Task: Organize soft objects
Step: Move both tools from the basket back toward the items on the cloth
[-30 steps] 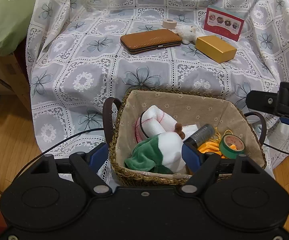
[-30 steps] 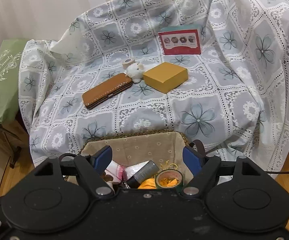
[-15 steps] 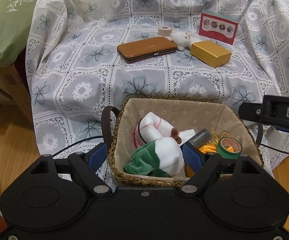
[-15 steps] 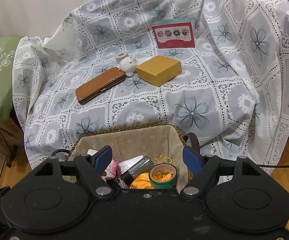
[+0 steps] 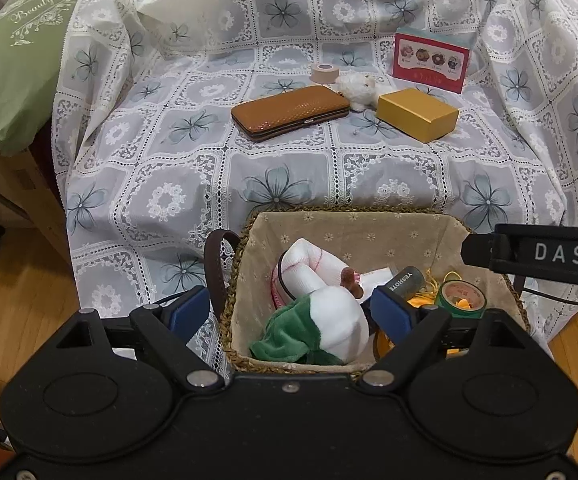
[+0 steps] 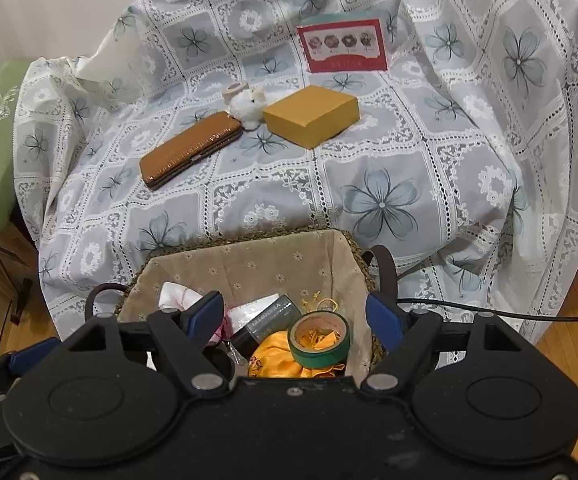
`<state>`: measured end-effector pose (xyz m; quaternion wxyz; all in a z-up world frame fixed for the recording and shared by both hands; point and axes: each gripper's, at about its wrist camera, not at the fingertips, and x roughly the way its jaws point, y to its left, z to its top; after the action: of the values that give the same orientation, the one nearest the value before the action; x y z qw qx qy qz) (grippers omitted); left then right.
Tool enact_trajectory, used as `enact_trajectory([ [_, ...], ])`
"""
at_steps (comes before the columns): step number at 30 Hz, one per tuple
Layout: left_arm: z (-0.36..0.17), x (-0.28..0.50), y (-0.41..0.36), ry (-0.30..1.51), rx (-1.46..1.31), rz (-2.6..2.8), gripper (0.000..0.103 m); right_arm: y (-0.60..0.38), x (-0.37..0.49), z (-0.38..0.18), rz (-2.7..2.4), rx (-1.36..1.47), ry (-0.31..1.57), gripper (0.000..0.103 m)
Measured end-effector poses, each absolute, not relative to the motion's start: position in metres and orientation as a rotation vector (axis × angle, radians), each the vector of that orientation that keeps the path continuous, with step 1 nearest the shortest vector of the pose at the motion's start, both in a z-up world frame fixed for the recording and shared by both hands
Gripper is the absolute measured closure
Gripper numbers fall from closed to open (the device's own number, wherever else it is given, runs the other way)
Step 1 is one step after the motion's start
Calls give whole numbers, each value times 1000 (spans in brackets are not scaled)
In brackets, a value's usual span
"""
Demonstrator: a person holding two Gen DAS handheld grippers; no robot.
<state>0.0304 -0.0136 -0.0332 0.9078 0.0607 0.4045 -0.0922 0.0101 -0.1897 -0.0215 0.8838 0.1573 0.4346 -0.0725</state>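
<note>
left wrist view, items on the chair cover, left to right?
brown wallet → beige tape roll → white plush toy → gold box. The red card stands behind the box and overlaps it in the order, so I leave it out.

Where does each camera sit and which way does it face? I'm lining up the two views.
Left wrist: on the left gripper, above the basket's near left, facing the draped seat; shows its open fingers and the right gripper's side.
Right wrist: on the right gripper, above the basket's near right; shows its open fingers.
Shared: basket, wallet, gold box.
</note>
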Motion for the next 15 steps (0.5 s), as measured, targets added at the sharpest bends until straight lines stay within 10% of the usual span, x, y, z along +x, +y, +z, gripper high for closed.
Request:
enact_trajectory([
  [15, -9, 76, -17, 866, 134, -236, 18, -208, 65, -19, -169, 314, 971, 25],
])
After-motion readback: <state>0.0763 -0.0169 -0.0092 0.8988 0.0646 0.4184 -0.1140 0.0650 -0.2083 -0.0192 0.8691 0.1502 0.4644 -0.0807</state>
